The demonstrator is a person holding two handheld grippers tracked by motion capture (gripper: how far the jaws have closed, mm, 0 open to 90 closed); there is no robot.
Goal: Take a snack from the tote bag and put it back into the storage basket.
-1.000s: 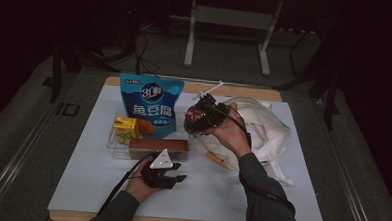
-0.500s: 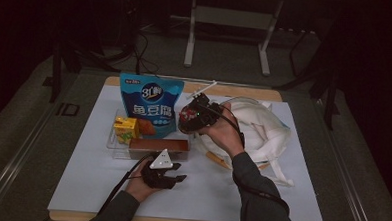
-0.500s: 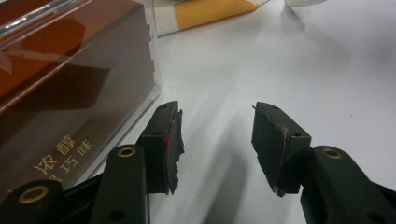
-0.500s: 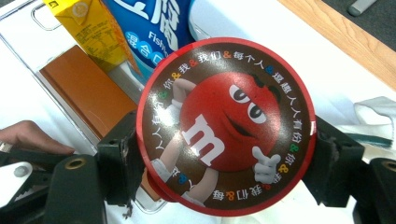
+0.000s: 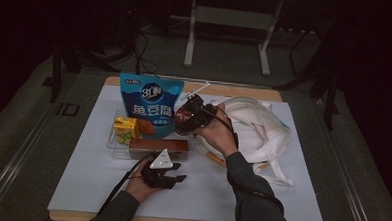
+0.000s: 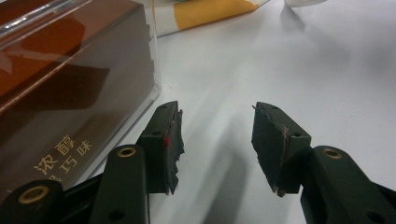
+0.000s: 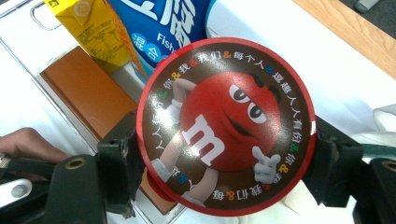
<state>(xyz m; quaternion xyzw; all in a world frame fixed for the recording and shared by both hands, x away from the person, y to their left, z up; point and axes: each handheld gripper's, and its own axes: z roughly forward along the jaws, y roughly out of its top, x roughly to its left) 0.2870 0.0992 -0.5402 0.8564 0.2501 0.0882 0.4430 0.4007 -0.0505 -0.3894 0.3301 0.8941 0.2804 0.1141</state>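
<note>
My right gripper (image 5: 190,115) is shut on a round red-rimmed candy tin (image 7: 224,126) with a red cartoon figure on its lid; the black fingers (image 7: 119,154) press its rim from both sides. It hangs above the table just right of the clear tray (image 5: 113,148), and the tin (image 5: 182,118) is in front of the blue snack bag (image 5: 151,106). My left gripper (image 5: 181,172) rests on the white table in front of the tray, open. Its jaws (image 6: 217,140) have only bare table between them, beside the brown box (image 6: 70,88).
The clear tray holds a yellow juice carton (image 5: 124,129), the brown box (image 5: 158,146) and the upright blue bag. A white cloth bag (image 5: 261,128) lies at the right of the table. The wooden table edge (image 5: 245,91) runs along the back.
The right hand has shifted slightly left with the tin. The left gripper has stayed still.
</note>
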